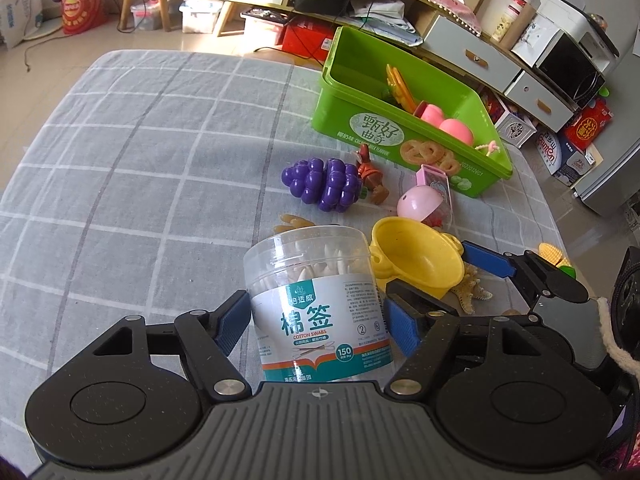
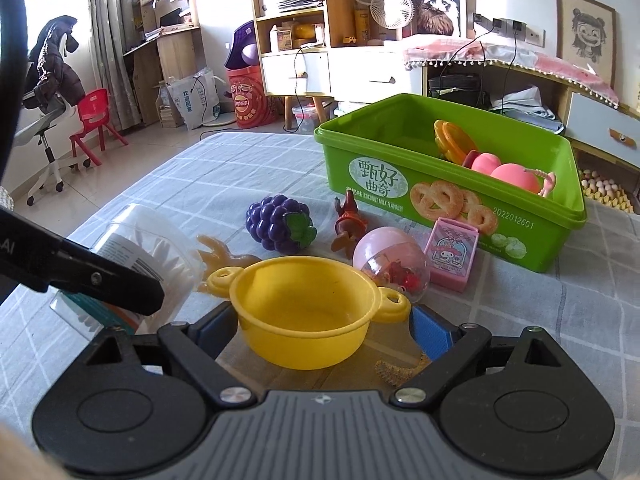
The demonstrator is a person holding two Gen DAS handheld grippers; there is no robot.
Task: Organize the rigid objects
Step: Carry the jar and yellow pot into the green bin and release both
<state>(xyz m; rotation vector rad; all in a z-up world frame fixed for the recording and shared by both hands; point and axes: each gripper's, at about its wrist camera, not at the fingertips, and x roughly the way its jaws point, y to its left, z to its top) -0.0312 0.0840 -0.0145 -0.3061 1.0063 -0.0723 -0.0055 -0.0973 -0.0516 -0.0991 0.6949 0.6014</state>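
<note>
- We see the left claw [image 1: 316,322] spread wide around a clear plastic cotton swab jar [image 1: 316,300]; its blue ribbed pads flank the label, the left pad touching or nearly so, and we cannot tell whether they press.
- The right claw [image 2: 324,330] stands spread around a yellow toy pot [image 2: 306,312], its pads close to the bowl below the looped handles; a firm pinch is not clear.
- The pot sits just right of the jar on the bench [image 1: 140,160], covered in grey checked cloth.
- Beyond the pot lie a knobbly purple grape toy [image 2: 280,224], a brown figurine [image 2: 348,224], a pink capsule ball [image 2: 390,262] and a small pink box [image 2: 452,254].
- Behind these, a green rectangular plastic bin [image 2: 400,184] holds pink and orange toys.
</note>
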